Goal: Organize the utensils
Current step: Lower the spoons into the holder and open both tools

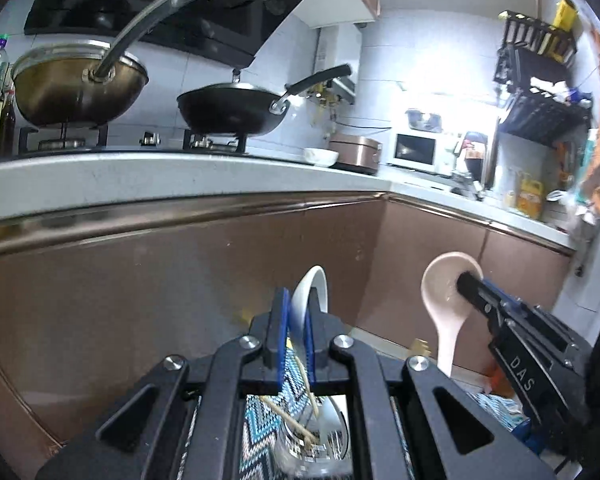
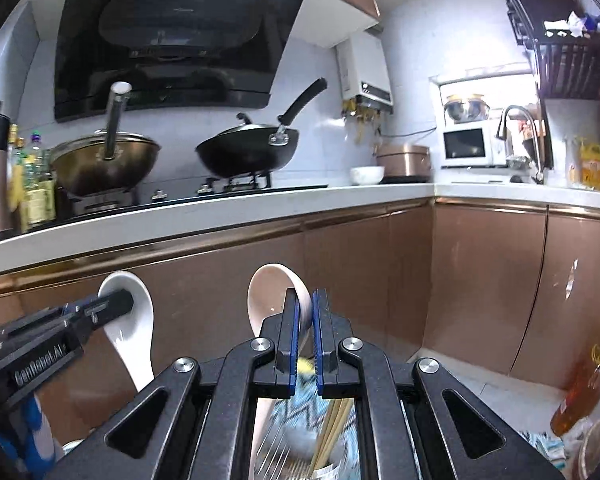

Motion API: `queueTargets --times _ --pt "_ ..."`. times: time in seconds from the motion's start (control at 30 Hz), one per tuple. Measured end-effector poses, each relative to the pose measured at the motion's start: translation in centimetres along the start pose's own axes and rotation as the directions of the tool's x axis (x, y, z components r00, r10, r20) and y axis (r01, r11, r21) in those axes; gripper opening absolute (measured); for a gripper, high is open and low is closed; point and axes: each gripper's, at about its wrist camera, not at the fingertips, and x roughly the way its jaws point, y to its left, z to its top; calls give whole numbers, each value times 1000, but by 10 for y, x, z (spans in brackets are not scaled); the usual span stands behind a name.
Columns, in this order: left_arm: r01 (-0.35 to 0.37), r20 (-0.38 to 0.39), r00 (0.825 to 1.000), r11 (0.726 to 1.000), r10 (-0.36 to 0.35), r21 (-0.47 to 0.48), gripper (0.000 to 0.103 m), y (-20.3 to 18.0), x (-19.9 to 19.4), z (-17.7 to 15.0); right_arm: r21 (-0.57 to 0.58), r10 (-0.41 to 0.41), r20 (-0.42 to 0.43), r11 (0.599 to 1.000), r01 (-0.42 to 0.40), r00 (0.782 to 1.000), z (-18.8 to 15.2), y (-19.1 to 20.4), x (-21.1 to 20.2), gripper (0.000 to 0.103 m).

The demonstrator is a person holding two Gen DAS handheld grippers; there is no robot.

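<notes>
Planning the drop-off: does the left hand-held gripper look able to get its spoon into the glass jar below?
Probably yes: the left hand-held gripper holds the white spoon above the glass jar, which looks open-topped.

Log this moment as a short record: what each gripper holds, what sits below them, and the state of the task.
left gripper: shut on white spoon, bowl end up
right gripper: shut on pink spoon, bowl end up, handle hanging down
spoons: held side by side, apart, in front of the brown cabinets
below: glass jar with chopsticks in it, on a blue zigzag cloth
background: two woks on the stove
task state: both spoons in the air, neither in the jar yet
</notes>
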Motion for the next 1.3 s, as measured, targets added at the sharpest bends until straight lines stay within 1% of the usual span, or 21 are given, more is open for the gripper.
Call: queueTargets --times 0.1,0.2,0.3,0.47,0.6,0.67,0.73,0.8,0.87,1.0,1.1,1.17,1.23,1.3 --pt "-25 0 1000 1000 25 -12 7 -3 22 -9 1 -34 37 999 34 999 -8 -3 22 6" --pt "-51 16 999 999 51 -10 7 -6 37 -19 6 -56 54 998 56 997 -21 -8 41 6" --pt "-68 25 997 998 69 -13 7 -8 45 -31 1 -67 56 998 67 996 -34 -10 47 6" --pt "-107 39 993 994 107 -13 7 -11 53 -53 -39 -94 50 995 96 994 -61 -7 47 7" --pt "-91 19 996 995 92 -37 9 -6 58 -63 -67 -94 35 993 97 995 -74 -1 46 9" --pt "-71 6 997 996 71 -55 10 -3 58 -67 -83 -92 27 992 94 995 -79 3 41 11" --pt "-44 -16 999 997 43 -68 16 -1 59 -70 -95 -91 19 991 92 996 -83 6 38 13" --pt "-28 -15 1000 997 26 -78 30 1 55 -70 -99 -93 7 991 93 996 -86 7 33 20" --pt "-8 -12 1000 996 7 -92 36 4 48 -68 -96 -94 3 991 94 996 -86 7 28 21" --pt "-9 -17 1000 996 8 -92 40 8 32 -59 -97 -96 2 991 96 995 -78 10 13 26" --pt "-25 -22 999 995 23 -96 44 12 13 -53 -92 -97 4 991 97 995 -71 11 -4 31" --pt "-34 -29 999 996 32 -80 46 12 -2 -52 -89 -103 -2 991 102 995 -67 12 -19 32" --pt "-49 -59 997 997 45 -55 48 12 -13 -54 -84 -109 -18 991 108 994 -67 12 -31 36" --pt "-57 -96 994 998 52 -42 48 13 -25 -59 -63 -113 -47 992 110 992 -69 10 -44 41"
